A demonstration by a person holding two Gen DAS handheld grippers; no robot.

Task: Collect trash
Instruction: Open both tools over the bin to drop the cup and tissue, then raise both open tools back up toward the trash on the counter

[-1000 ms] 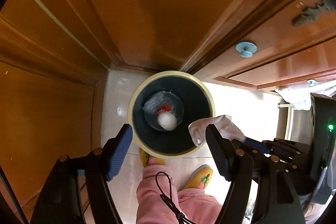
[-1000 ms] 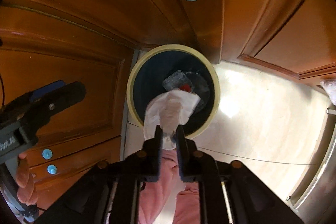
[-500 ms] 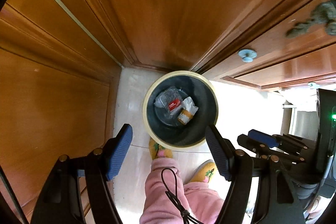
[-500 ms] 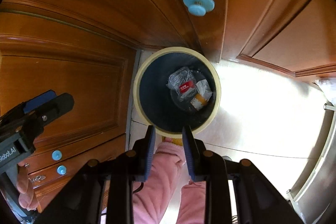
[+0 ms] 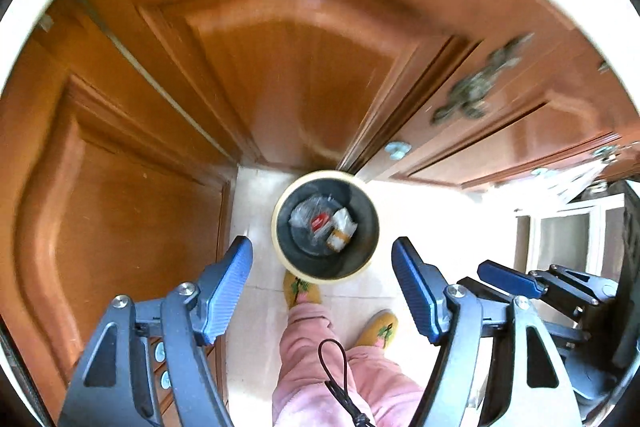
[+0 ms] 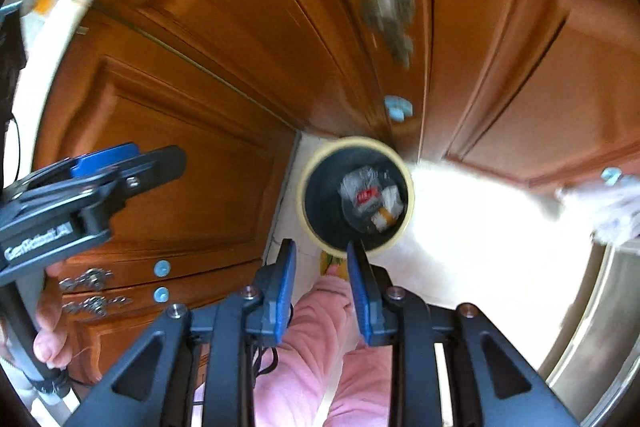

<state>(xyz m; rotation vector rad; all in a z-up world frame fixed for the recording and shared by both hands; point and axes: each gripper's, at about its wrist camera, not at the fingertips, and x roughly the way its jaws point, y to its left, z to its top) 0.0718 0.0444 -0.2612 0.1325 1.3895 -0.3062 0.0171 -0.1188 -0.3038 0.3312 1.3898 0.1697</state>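
A round bin with a cream rim (image 5: 275, 227) stands on the pale floor in a corner of wooden cabinets, far below both grippers. Inside it lies trash (image 5: 325, 223): clear plastic, a red-labelled wrapper and a white-and-orange piece. My left gripper (image 5: 322, 249) is open with nothing between its blue pads. In the right wrist view the bin's rim (image 6: 304, 187) and trash (image 6: 372, 197) sit just above my right gripper (image 6: 321, 247), which stands narrowly open and holds nothing. The left gripper (image 6: 120, 163) shows at the left, held by a hand.
Brown wooden cabinet doors (image 5: 296, 75) with blue knobs (image 6: 398, 107) surround the bin. A person's pink trouser legs (image 5: 320, 359) and yellow slippers (image 5: 300, 291) stand right in front of it. White cloth (image 6: 608, 207) lies at the right, a metal rim (image 6: 592, 343) lower right.
The right gripper let go of the white tissue, which dropped into the bin. Both grippers then rose, so the bin looks smaller and farther below.
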